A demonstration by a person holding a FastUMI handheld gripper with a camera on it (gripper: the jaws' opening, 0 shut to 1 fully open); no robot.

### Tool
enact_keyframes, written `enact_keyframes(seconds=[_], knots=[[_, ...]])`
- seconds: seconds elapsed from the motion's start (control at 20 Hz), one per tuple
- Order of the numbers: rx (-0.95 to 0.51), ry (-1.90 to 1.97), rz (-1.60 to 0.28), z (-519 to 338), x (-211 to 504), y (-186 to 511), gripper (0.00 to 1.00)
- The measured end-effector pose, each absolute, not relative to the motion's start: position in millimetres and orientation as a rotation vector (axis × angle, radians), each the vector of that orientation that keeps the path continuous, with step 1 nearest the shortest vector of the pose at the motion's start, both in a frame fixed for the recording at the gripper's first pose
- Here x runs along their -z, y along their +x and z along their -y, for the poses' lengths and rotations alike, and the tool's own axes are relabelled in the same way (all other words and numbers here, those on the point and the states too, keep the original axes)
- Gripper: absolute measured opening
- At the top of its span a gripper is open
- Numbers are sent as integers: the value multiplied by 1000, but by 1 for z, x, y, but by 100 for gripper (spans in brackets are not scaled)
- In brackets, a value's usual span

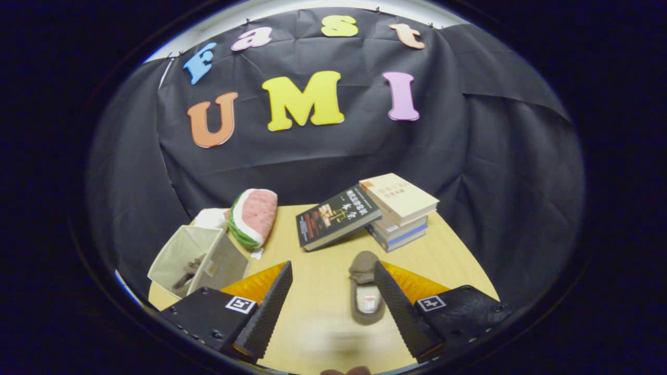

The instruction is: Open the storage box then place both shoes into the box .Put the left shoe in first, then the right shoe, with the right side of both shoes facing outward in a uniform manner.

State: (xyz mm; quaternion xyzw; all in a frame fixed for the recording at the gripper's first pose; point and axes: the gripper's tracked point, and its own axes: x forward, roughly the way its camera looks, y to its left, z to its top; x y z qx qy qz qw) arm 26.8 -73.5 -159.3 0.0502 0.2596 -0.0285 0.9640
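the tool hangs spread wide over the table, a shoe just inside one finger. one shoe lies in the box. closing off-centre could push the loose shoe aside.

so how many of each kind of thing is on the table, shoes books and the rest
shoes: 2, one in the box, one between the open tongs
books: 4, black one leaning on a stack of three
storage box: 1
watermelon cushion: 1
total: 8
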Motion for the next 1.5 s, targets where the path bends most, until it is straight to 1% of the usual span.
enact_keyframes(seconds=[0.25,0.45,0.7,1.0,1.15,1.3,1.5], knots=[[76,90,-585,121,202,36,96],[60,58,-691,145,255,47,96],[40,35,-785,152,307,75,96],[30,68,-868,151,346,97,96],[22,72,-896,151,357,102,93],[26,72,-923,151,366,105,69],[25,108,-958,149,375,105,30]])
